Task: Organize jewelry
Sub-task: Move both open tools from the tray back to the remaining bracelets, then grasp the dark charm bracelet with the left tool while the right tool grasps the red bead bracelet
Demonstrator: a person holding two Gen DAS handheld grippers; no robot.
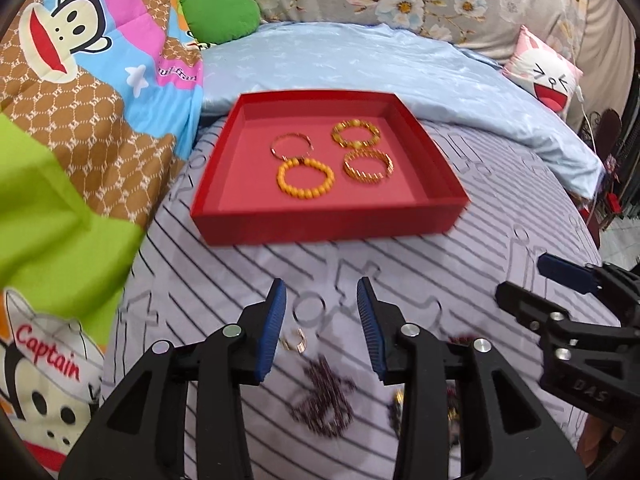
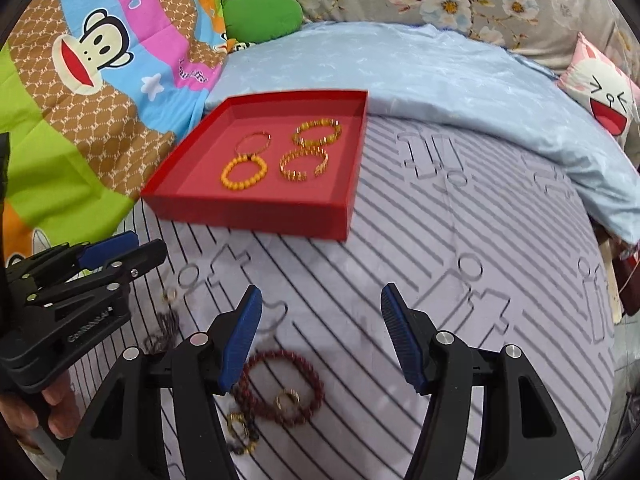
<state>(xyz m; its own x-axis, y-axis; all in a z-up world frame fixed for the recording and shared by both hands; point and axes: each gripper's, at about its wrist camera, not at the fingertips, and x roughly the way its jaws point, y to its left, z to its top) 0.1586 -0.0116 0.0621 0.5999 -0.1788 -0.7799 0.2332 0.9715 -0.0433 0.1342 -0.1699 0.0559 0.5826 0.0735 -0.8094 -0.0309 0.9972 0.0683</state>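
- While both tongs hover spread and empty above the striped bed, the left tongs (image 1: pixel 321 330) sit over a small gold ring (image 1: pixel 295 343).
- Right tongs (image 2: pixel 321 334) are above a dark red bead bracelet (image 2: pixel 285 388).
- Four bracelets lie in the red tray (image 1: pixel 328 222).

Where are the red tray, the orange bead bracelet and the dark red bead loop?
Red tray (image 1: pixel 324 222), left wrist view, near wall.
Orange bead bracelet (image 1: pixel 282 182), left wrist view, left beads.
Dark red bead loop (image 2: pixel 318 384), right wrist view, right side of the strand.
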